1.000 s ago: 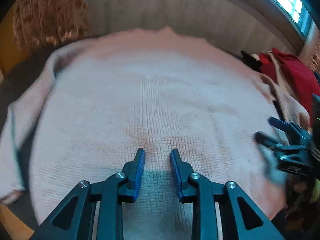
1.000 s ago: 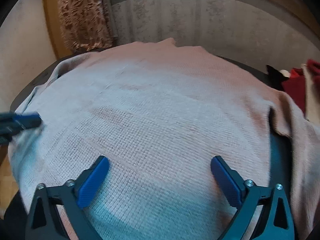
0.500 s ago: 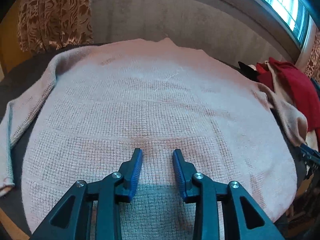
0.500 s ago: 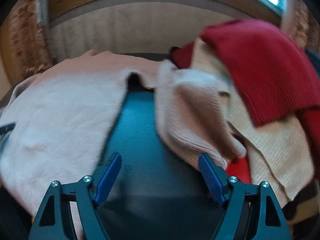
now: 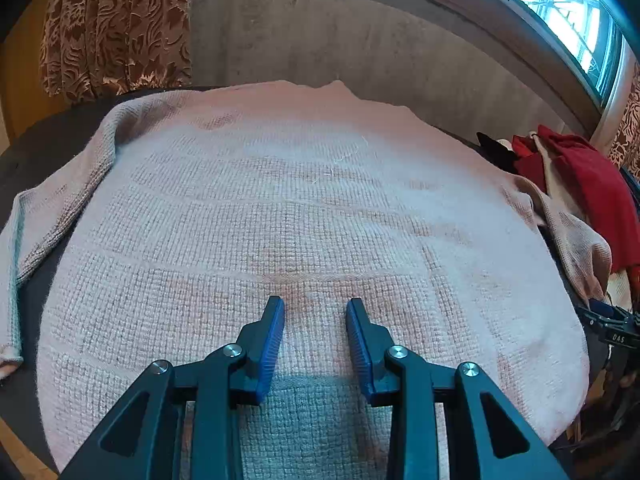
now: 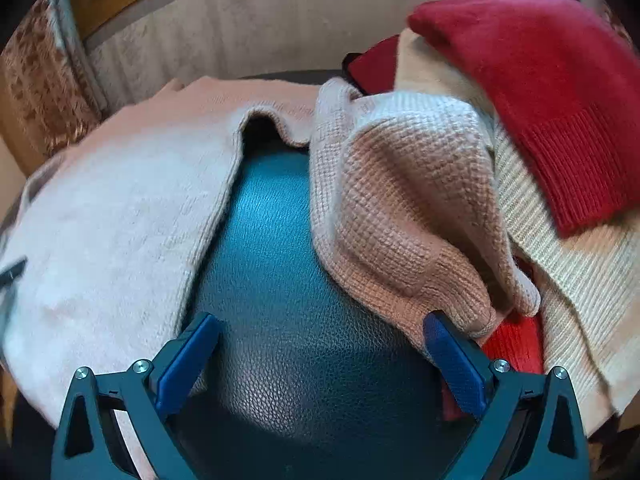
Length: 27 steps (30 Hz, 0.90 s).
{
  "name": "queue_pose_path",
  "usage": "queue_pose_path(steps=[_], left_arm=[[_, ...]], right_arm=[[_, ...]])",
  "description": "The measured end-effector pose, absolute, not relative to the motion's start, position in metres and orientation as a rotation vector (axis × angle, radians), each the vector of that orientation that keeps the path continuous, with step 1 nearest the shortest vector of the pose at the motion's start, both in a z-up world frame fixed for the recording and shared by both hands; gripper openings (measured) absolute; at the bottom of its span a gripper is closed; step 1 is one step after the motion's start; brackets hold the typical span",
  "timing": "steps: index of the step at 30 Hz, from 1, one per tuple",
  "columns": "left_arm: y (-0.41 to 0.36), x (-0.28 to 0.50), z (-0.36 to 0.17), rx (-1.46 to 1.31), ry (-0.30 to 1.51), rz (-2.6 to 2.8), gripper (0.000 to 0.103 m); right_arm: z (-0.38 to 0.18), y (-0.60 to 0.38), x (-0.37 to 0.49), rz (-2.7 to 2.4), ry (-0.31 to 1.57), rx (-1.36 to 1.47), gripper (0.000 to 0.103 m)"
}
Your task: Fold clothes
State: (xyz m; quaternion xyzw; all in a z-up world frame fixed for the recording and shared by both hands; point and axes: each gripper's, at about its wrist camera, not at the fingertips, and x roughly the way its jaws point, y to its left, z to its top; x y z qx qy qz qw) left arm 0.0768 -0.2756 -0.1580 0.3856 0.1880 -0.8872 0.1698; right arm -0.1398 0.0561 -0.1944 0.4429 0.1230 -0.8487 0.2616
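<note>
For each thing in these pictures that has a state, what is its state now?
Pale pink knitted sweater: spread flat, unfolded.
Its right sleeve: crumpled against the pile.
Red knitted garment: heaped on the pile, unfolded.
Left gripper: jaws partly open, empty.
Right gripper: jaws opening wide, nothing held.

Left hand-held gripper, right hand-held gripper, dark frames, ribbed blue pads, silver screws

1. A lived-in home room is indicated by patterned brown curtains hung beside a window.
2. Knitted sweaters, pale pink, cream and red, are seen on a dark leather-look surface.
</note>
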Motion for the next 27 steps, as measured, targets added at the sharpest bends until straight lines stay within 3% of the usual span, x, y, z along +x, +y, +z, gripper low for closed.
queue_pose_path(steps=[3, 5, 10, 14, 21, 22, 23, 25, 27], left_arm=[[-0.277, 0.076, -0.156, 1.101, 0.540, -2.530, 0.032], [-0.278, 0.076, -0.156, 1.098, 0.545, -2.535, 0.032], [-0.276, 0.077, -0.156, 1.087, 0.537, -2.531, 0.032], [-0.276, 0.078, -0.155, 1.090, 0.550, -2.531, 0.032], [-0.272, 0.077, -0.152, 1.089, 0.541, -2.524, 0.033], [-0.272, 0.077, -0.151, 1.090, 0.542, -2.522, 0.033], [-0.272, 0.077, -0.151, 1.091, 0.547, -2.520, 0.033], [-0.273, 0.077, -0.150, 1.093, 0.555, -2.518, 0.034], [-0.274, 0.075, -0.148, 1.113, 0.565, -2.520, 0.034]], right_arm=[[-0.187, 0.055, -0.140, -2.272, 0.329, 1.219, 0.103], [-0.174, 0.058, -0.135, -2.284, 0.308, 1.166, 0.094], [-0.158, 0.055, -0.132, -2.362, 0.397, 1.036, 0.092], [-0.180, 0.057, -0.133, -2.365, 0.470, 1.112, 0.068], [-0.187, 0.058, -0.152, -2.303, 0.518, 1.184, 0.069], [-0.184, 0.056, -0.156, -2.283, 0.515, 1.210, 0.065], [-0.182, 0.056, -0.159, -2.269, 0.502, 1.230, 0.043], [-0.176, 0.055, -0.165, -2.242, 0.458, 1.272, 0.009], [-0.169, 0.065, -0.179, -2.213, 0.241, 1.315, 0.008]])
